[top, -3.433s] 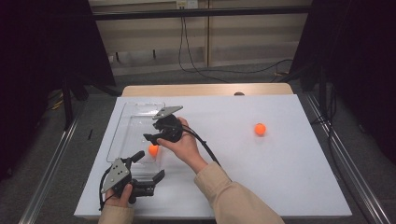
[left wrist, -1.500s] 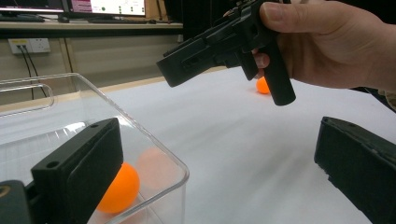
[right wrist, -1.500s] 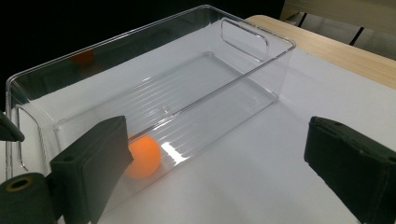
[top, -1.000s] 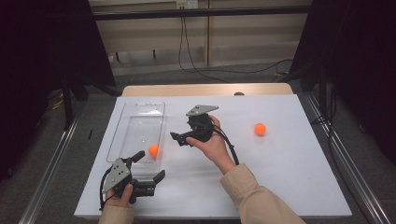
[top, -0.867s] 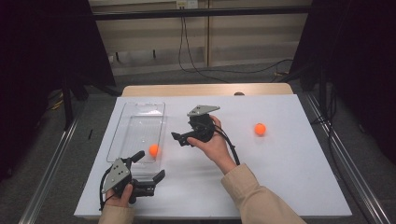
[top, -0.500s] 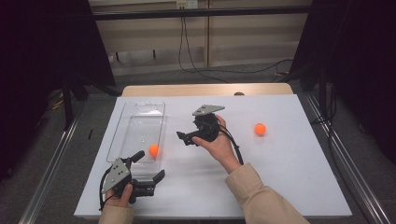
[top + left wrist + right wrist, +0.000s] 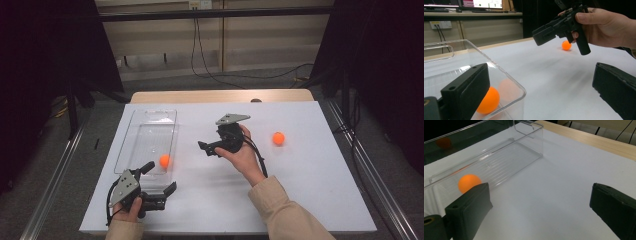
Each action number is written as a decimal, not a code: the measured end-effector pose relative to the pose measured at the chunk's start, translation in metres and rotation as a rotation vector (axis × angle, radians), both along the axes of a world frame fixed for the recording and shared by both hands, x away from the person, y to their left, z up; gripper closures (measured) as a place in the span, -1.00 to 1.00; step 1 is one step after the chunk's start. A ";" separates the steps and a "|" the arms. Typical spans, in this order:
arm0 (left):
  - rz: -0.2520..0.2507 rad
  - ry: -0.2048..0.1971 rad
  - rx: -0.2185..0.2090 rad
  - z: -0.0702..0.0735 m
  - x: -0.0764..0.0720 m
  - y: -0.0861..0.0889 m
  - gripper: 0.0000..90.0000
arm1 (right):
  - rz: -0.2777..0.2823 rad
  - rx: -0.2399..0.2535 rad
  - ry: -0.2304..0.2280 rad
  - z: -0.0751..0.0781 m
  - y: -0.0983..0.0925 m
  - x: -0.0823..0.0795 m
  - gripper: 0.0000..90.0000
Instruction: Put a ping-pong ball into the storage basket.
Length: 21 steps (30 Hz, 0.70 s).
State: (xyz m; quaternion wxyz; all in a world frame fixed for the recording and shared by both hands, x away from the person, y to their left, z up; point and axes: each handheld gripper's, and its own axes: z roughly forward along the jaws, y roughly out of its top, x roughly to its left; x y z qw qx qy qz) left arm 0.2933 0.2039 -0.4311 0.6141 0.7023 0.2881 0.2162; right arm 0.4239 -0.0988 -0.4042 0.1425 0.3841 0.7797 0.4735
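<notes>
A clear plastic bin point(image 7: 131, 145) lies at the table's left. An orange ball point(image 7: 164, 160) rests inside its near right corner, also seen as the ball point(image 7: 487, 100) and the ball point(image 7: 469, 182). A second orange ball point(image 7: 278, 138) sits on the white table at the right, seen too as that ball point(image 7: 566, 45). My right gripper point(image 7: 206, 149) hangs open and empty over mid-table, jaws pointing left toward the bin point(image 7: 499, 162). My left gripper point(image 7: 160, 178) rests open at the front left, just below the bin's near end point(image 7: 506, 77).
The white table top point(image 7: 310, 190) spreads wide to the right and front. A wooden strip point(image 7: 200, 96) runs along its far edge. Metal rails flank the table on the floor. Each gripper trails a black cable.
My right gripper has drifted rightward from the bin's right side to the middle of the table, still open. The ball in the bin and my left gripper have not moved.
</notes>
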 end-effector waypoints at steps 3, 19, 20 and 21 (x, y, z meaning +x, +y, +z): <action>-0.001 0.001 0.001 0.000 0.000 0.000 -0.98 | -0.008 -0.001 0.003 -0.001 -0.003 0.000 -0.94; 0.000 0.001 0.000 0.000 0.000 -0.001 -0.98 | -0.047 -0.012 0.004 -0.005 -0.023 -0.001 -0.94; 0.000 0.000 0.001 0.000 0.000 0.000 -0.98 | -0.049 -0.012 0.006 -0.005 -0.024 -0.001 -0.94; 0.000 0.000 0.000 0.000 0.000 -0.001 -0.98 | -0.051 -0.013 0.003 -0.006 -0.026 -0.001 -0.94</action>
